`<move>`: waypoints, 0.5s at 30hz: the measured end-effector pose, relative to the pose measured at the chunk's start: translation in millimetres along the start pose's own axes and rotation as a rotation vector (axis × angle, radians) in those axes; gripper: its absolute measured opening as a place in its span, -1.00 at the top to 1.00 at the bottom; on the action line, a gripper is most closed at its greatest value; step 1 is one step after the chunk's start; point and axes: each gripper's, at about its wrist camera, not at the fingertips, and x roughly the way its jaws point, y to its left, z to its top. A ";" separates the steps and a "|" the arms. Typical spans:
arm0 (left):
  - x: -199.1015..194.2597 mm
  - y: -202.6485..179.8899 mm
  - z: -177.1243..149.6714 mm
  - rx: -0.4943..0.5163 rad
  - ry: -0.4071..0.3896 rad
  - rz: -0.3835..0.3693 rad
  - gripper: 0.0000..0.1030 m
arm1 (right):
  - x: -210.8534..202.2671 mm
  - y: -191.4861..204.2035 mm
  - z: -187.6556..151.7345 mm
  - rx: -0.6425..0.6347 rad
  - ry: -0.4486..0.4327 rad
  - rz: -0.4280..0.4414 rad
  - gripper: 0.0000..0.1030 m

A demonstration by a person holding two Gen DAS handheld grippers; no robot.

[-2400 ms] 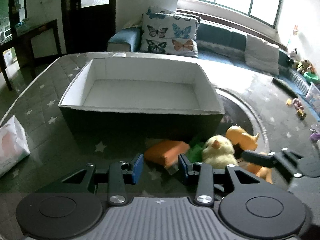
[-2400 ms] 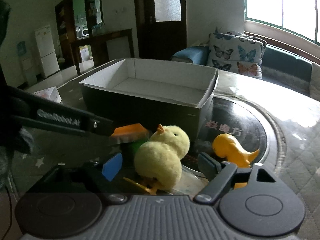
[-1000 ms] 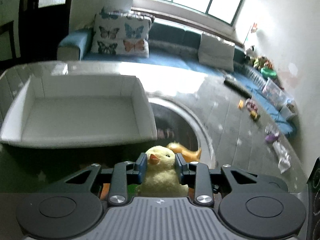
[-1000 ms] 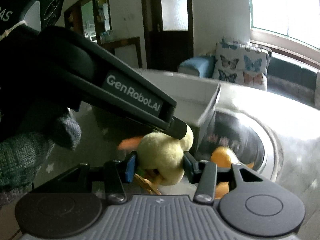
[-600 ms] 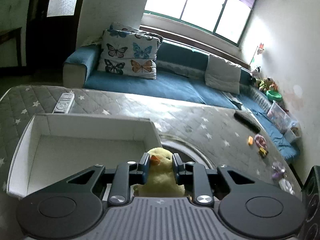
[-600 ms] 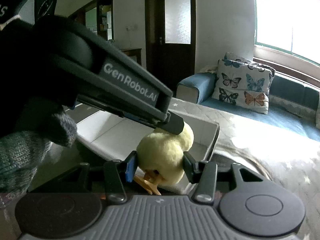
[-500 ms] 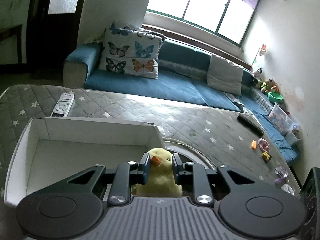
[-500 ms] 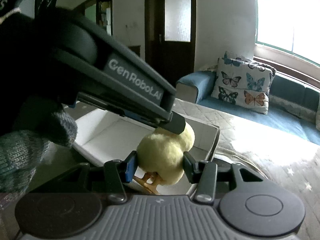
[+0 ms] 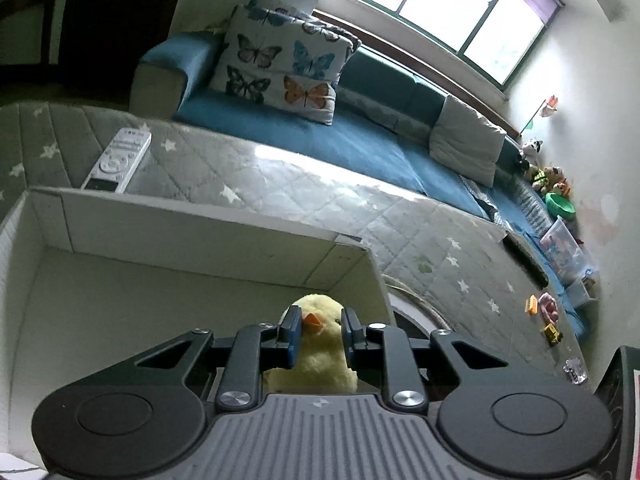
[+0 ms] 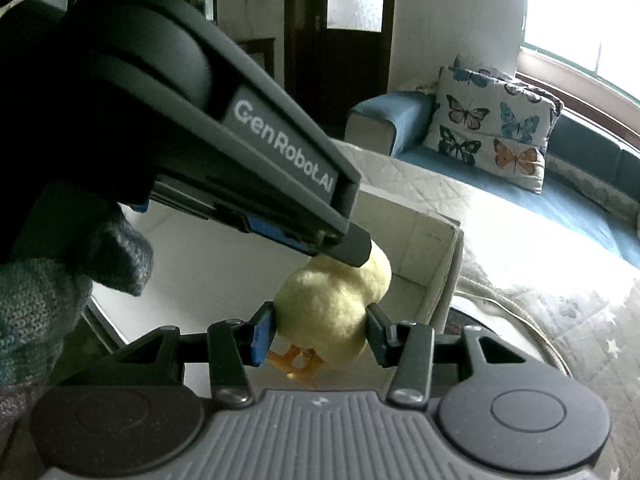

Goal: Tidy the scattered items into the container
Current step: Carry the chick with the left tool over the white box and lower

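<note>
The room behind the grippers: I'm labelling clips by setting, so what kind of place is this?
Most likely a home living room: a long blue sofa under a window, a butterfly-print cushion, and a remote control on a quilted star-print table cover.

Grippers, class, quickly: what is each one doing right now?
Left gripper: shut on the chick's head.
Right gripper: shut on the chick's body, over the white box.
</note>
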 end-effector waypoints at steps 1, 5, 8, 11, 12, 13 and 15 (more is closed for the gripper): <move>1.1 1.2 -0.4 -0.002 0.002 0.000 0.56 | 1.5 0.4 -0.4 -0.003 0.003 -0.003 0.06; 0.8 4.0 -0.5 -0.012 0.003 0.002 0.55 | 4.7 1.0 0.3 -0.004 0.001 -0.008 0.04; -3.0 4.3 -0.8 -0.013 -0.003 0.003 0.54 | 4.2 -1.1 2.5 0.000 -0.005 -0.010 0.01; -9.6 4.2 -2.2 -0.020 -0.014 -0.002 0.52 | -4.1 0.1 0.6 0.008 -0.019 -0.011 -0.10; -12.0 3.3 -2.8 -0.019 -0.016 -0.004 0.52 | -7.9 0.6 0.0 0.009 -0.026 -0.012 -0.10; -14.2 1.8 -3.7 -0.016 -0.018 -0.003 0.52 | -11.3 1.4 -0.4 0.009 -0.032 -0.014 -0.10; -18.8 -1.2 -5.7 -0.009 -0.022 -0.003 0.52 | -18.2 3.5 -1.5 0.007 -0.041 -0.016 -0.10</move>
